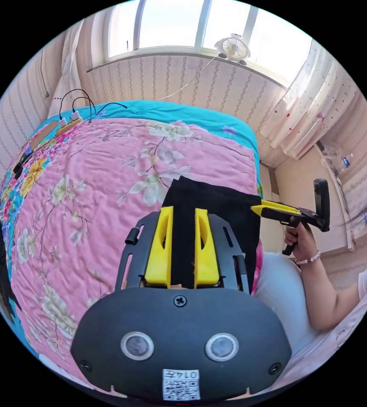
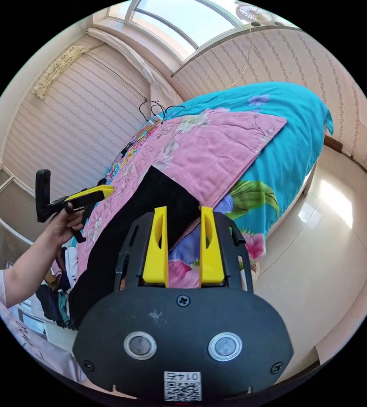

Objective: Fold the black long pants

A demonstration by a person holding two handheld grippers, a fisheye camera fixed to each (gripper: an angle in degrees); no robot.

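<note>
one black pants (image 1: pixel 217 203) on one quilt (image 1: pixel 107 169); two grippers' jaws apart

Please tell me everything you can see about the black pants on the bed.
The black pants are plain, matte, soft cloth, already folded into a flat oblong. They lie on the pink flowered quilt, near the bed's edge. In the right gripper view one end hangs over that edge. No seams or pockets can be made out. Whether either gripper touches them is unclear.
</note>
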